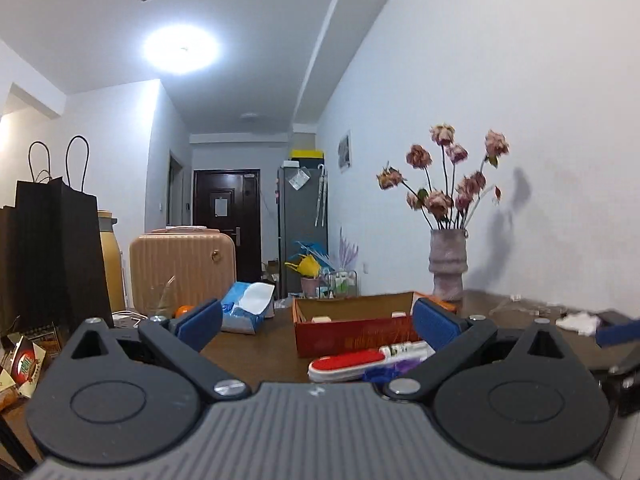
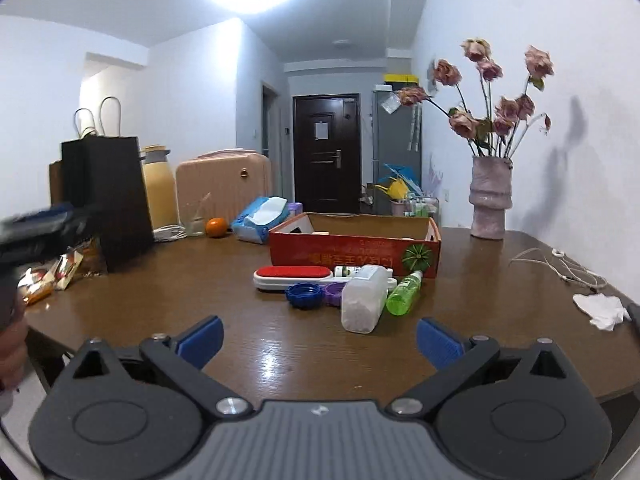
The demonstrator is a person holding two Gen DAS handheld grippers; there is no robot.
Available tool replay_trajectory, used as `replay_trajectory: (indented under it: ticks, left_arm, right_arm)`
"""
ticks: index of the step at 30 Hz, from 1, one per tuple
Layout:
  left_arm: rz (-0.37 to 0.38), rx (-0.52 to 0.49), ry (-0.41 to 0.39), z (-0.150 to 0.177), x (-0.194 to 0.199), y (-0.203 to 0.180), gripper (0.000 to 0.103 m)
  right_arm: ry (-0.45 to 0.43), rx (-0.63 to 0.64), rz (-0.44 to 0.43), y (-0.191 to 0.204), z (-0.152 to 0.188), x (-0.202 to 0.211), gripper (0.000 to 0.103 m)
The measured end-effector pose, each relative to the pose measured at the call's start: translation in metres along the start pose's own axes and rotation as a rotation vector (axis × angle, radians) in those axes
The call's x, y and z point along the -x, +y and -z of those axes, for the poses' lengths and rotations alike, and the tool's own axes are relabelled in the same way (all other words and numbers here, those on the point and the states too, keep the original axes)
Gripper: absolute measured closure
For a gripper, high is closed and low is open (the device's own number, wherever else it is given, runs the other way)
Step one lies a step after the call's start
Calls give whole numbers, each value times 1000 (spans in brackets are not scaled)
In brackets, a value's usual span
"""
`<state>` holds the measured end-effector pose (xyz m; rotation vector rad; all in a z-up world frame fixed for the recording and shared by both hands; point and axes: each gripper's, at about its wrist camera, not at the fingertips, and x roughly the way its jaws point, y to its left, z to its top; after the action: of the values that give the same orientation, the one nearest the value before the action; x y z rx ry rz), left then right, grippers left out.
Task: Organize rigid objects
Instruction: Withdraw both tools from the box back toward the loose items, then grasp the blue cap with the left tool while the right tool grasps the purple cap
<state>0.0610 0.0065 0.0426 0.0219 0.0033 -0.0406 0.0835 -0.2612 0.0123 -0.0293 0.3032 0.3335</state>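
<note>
Right wrist view: both grippers gape empty, approach underway; next, close on the lint brush ahead of the jaws.

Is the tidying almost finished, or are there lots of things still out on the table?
Barely started. The red cardboard box looks nearly empty, with only small white things showing inside. Both the left gripper and right gripper are open, holding nothing. Still out: red-and-white brush, blue cap, clear plastic jar, green spray bottle.
</note>
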Motion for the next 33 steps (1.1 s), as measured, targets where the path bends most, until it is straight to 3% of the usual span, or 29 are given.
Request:
replay_trajectory:
  ticks: [8, 13, 17, 25, 30, 33]
  left_arm:
    - [-22, 2, 79, 13, -14, 1, 0]
    - [-19, -21, 152, 27, -32, 0, 0]
    - [-36, -22, 200, 36, -53, 4, 0]
    - [-88, -26, 284, 47, -106, 22, 0]
    - [-84, -45, 321, 53, -138, 24, 0]
    - [-70, -56, 344, 59, -156, 21, 0]
  right_arm:
    - [4, -40, 57, -11, 2, -11, 0]
    - [27, -53, 22, -12, 3, -28, 3]
    - [64, -70, -26, -12, -2, -57, 19]
    - [123, -118, -125, -2, -19, -145, 41]
    - [146, -174, -165, 5, -22, -193, 44]
    - [138, -197, -145, 7, -21, -212, 44]
